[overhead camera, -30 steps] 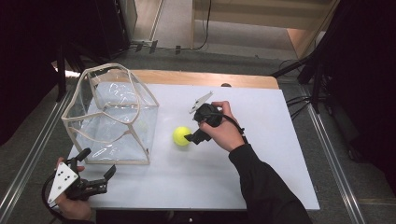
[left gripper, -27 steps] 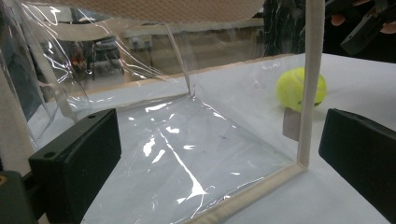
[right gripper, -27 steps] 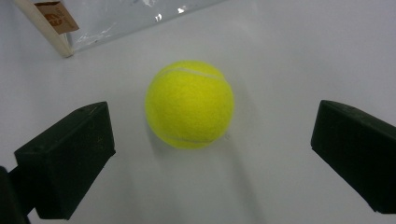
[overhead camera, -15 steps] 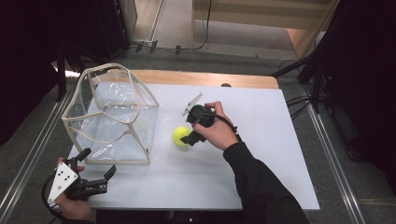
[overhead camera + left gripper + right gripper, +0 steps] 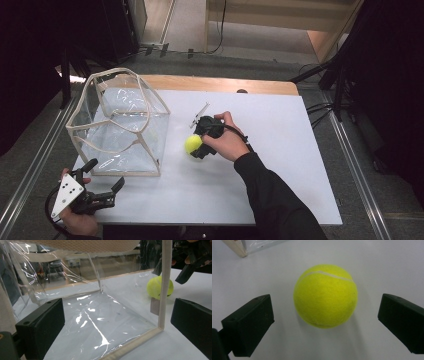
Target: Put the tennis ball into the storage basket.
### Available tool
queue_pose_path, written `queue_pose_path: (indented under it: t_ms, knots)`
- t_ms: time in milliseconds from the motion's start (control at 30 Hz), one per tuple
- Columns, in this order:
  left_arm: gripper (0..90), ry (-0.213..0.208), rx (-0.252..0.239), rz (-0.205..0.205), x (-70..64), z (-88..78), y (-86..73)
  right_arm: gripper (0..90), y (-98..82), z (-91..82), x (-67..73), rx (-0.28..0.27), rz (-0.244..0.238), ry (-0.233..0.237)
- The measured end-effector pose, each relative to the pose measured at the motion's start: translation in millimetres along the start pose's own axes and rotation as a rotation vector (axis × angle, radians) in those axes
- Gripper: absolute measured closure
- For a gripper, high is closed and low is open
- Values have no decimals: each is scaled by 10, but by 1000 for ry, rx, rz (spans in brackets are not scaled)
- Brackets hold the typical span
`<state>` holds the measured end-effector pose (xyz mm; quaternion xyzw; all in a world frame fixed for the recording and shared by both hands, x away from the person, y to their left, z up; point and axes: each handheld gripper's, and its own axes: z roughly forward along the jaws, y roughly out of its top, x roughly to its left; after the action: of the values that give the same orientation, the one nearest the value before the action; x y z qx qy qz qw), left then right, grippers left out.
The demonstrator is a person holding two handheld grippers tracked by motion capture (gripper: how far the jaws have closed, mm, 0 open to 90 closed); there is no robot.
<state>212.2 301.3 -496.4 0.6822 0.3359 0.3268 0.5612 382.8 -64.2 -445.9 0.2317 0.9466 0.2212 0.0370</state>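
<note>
Right gripper [image 5: 196, 145] of mine sits over the tennis ball [image 5: 192, 143], jaws spread wide on either side of it with gaps on both sides, gripping nothing. That ball rests on the white table [image 5: 280, 165], just beside the clear bag [image 5: 120, 130]. Near the bag's front corner my left gripper [image 5: 102, 192] waits, agape and empty.

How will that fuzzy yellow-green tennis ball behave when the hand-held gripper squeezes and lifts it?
The fuzzy yellow-green tennis ball is round and sits free on the flat white table, so an off-centre touch would probably send it rolling. Its felt surface likely gives the black jaws good friction. The right hand-held gripper stands open on both sides of it, so an even squeeze should hold.
</note>
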Motion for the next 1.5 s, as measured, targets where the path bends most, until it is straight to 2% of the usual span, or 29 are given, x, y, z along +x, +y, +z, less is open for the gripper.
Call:
queue_pose_path:
  t_ms: [233, 267, 400, 433, 567, 633, 700, 800, 900, 1000, 1200, 1300, 1500]
  knots:
    - [0, -3, -5, -2, 3, -1, -1, 20, 30, 79, 11, 16, -2, 8]
    - [0, -4, -8, -3, 3, 0, -2, 20, 34, 91, 4, 22, -17, 4]
    - [0, -4, -8, -3, 3, 0, -1, 20, 49, 137, 24, 28, -3, 5]
    - [0, -5, -9, -3, 3, 0, -1, 20, 51, 144, 14, 34, -21, 2]
    - [0, -5, -8, -4, 4, 0, -1, 21, 61, 178, 32, 42, -10, 5]
    - [0, -5, -9, -3, 4, 2, -2, 31, 67, 193, 20, 41, -35, 6]
    - [0, -6, -9, -3, 4, 1, -1, 31, 76, 211, 41, 43, -12, 4]
    - [0, -5, -9, -3, 5, -1, -1, 31, 81, 237, 31, 48, -28, 7]
    - [0, -6, -9, -3, 5, 0, -1, 39, 89, 257, 42, 50, -7, 5]
    - [0, -5, -11, -3, 6, 0, -1, 42, 88, 277, 21, 50, -29, 4]
    - [0, -7, -12, -5, 4, 1, 0, 51, 98, 299, 40, 54, -2, -1]
    - [0, -7, -11, -3, 5, 0, 0, 56, 101, 316, 32, 60, -15, 2]
    - [0, -6, -12, -5, 8, -2, 0, 76, 106, 343, 35, 61, -6, -1]
